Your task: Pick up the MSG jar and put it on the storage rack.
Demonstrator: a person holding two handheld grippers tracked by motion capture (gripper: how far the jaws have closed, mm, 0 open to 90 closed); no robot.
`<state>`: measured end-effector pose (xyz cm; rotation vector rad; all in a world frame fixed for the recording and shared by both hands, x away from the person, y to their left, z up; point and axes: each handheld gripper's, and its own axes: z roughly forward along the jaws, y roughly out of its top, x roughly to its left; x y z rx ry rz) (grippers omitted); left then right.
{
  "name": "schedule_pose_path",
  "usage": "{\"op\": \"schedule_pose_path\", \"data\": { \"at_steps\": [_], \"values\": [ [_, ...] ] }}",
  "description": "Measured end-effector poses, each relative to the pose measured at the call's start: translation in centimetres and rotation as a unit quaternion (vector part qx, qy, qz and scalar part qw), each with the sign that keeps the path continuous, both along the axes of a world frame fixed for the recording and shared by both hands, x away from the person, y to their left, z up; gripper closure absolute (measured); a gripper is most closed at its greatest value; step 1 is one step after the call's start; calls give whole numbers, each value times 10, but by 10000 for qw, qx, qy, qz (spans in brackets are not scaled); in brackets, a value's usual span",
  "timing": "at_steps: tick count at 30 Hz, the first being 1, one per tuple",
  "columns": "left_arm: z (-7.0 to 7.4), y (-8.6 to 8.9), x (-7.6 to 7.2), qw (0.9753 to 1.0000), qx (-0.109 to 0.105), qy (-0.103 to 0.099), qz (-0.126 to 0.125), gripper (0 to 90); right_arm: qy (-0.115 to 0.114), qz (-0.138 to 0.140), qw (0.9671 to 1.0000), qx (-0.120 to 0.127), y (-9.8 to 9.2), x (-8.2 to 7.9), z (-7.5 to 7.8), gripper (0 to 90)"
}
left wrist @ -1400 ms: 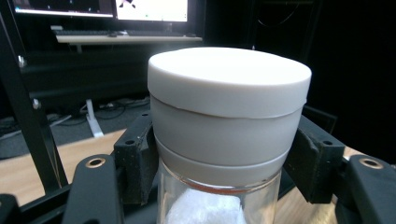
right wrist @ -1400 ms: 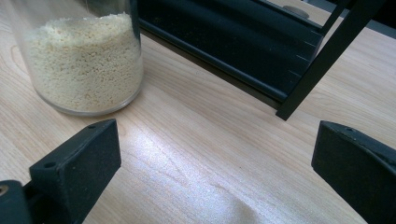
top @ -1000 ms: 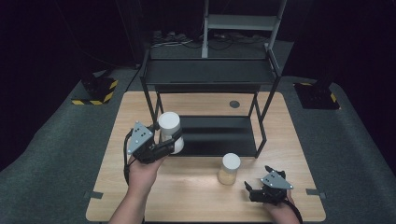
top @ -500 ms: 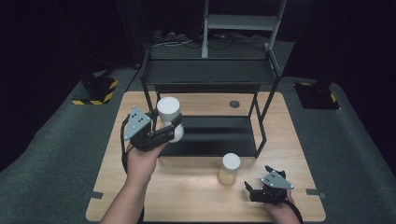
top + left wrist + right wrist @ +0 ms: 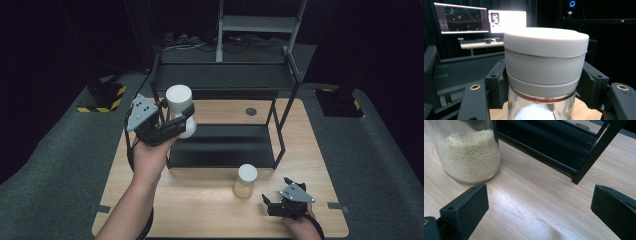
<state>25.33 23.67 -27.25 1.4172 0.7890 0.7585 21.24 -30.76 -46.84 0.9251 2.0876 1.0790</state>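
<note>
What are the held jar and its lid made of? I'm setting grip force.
The jar looks like clear glass: it is transparent and glossy, though clear plastic is possible. Its lid seems matte white plastic, smooth and opaque. The left claw clamps the lid's sides.

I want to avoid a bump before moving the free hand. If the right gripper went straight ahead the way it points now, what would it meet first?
Probably the black shelf frame: the open right gripper faces bare table toward its lower rail and leg. The grain jar stands left of that line, though depth is uncertain.
</note>
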Motion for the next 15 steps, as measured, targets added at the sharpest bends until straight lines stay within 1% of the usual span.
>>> {"op": "schedule_pose_path", "data": {
  "at_steps": [4,8,12,13,14,15],
  "values": [
    [13,-4,5,9999,13,-96,46,346,4,-7,10000,23,-1,0,0,3],
    [22,-7,10,9999,-21,-129,89,346,6,-8,10000,36,-1,0,0,3],
    [30,-12,15,9998,27,-174,125,346,9,-10,10000,53,-2,0,0,3],
    [31,-12,17,9997,13,-187,130,346,13,-12,10000,56,-2,0,0,3],
    [34,-14,20,9997,-69,-197,133,346,13,-13,10000,60,-2,0,0,3],
    [34,-14,20,9997,-69,-197,133,346,13,-13,10000,60,-2,0,0,3]
  ]
}}
